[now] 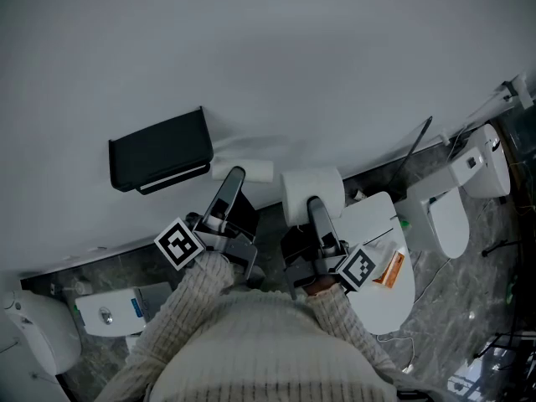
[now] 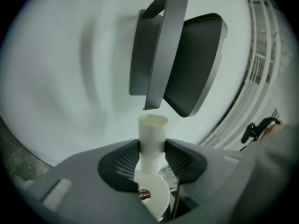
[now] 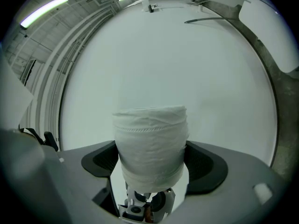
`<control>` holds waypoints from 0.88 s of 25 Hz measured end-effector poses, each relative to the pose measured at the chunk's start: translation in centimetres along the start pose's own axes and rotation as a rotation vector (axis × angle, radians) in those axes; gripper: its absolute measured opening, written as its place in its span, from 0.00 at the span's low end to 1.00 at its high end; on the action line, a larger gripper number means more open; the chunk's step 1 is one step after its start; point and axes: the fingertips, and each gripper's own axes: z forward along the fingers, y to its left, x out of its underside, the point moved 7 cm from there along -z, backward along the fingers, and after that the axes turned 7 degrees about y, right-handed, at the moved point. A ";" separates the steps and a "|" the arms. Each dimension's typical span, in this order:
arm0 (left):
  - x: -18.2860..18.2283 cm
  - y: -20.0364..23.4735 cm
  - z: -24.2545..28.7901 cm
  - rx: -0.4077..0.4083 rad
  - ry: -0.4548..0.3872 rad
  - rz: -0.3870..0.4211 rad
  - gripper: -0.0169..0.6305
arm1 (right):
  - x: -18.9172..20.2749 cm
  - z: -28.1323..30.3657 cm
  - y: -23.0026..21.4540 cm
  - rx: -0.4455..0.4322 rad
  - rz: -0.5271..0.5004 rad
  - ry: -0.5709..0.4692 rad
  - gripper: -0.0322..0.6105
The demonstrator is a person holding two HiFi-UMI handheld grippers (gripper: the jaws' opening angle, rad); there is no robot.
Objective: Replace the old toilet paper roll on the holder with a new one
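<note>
A black wall holder hangs on the white wall; in the left gripper view the holder shows with its cover lifted, just beyond the jaws. My left gripper is shut on a bare, thin white tube, the old roll's core, which stands upright between the pads of the left gripper just below the holder. To its right, my right gripper is shut on a full white toilet paper roll. That new roll fills the space between the jaws of the right gripper.
A white toilet with an orange packet on its lid stands below the right gripper. Another toilet is further right. A white unit lies on the grey stone floor at lower left. A person's knitted sleeves fill the bottom.
</note>
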 end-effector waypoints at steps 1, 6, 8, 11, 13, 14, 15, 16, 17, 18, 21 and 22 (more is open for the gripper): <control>0.0 0.2 0.0 -0.003 0.004 -0.005 0.27 | 0.0 0.0 -0.1 0.002 0.005 -0.008 0.72; 0.2 0.9 -0.2 -0.004 0.020 -0.031 0.27 | -0.3 0.0 -0.5 0.015 0.016 -0.028 0.72; 0.3 1.1 -0.3 -0.007 0.021 -0.039 0.27 | -0.3 0.2 -0.5 0.016 0.022 -0.029 0.72; 0.4 1.0 -0.6 -0.017 0.018 -0.042 0.27 | -0.3 0.4 -0.4 0.020 0.027 -0.021 0.72; 0.8 0.7 -1.0 -0.019 0.017 -0.037 0.27 | -0.2 0.4 -0.2 0.014 0.029 -0.015 0.72; 1.2 0.5 -1.3 -0.018 0.016 -0.033 0.27 | -0.1 0.1 -0.1 0.008 0.030 -0.012 0.72; 1.7 0.2 -1.8 -0.015 0.012 -0.029 0.27 | 0.1 -0.2 0.1 -0.001 0.030 -0.008 0.72; 2.2 -0.2 -2.3 -0.012 0.007 -0.025 0.27 | 0.3 -0.6 0.3 -0.011 0.031 -0.003 0.72; 2.5 -0.5 -2.8 -0.010 0.001 -0.020 0.27 | 0.5 -0.8 0.5 -0.020 0.033 0.003 0.72; 2.7 -0.7 -3.1 -0.009 -0.004 -0.014 0.27 | 0.7 -0.8 0.7 -0.028 0.034 0.008 0.72; 2.2 -1.0 -4.3 -0.010 -0.020 -0.002 0.27 | 1.6 0.1 0.8 -0.044 0.035 0.026 0.72; 1.7 -1.0 -5.0 -0.010 -0.029 -0.001 0.27 | 2.1 0.5 0.7 -0.048 0.032 0.033 0.72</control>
